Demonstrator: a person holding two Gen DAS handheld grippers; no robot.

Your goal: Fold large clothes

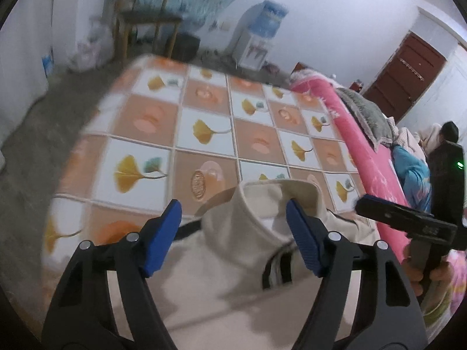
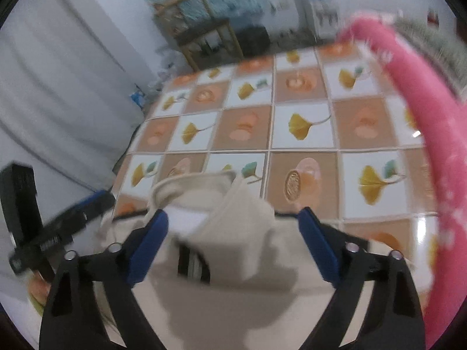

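Both tools, left [image 1: 233, 233] and right [image 2: 233, 245], hung wide and empty over the cream garment [image 1: 248, 262] near the bed's [image 1: 204, 134] edge; hasty closing could pinch several layers.

Patterned bed [image 1: 204, 122], cream garment [image 1: 233, 262], pink quilt [image 1: 364, 151]

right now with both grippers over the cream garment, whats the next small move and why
Probably lower both onto the fabric and pinch it. The left hand-held gripper and right hand-held gripper are open with nothing pressed between the pads, and the cream garment lies loose on the patterned cover.
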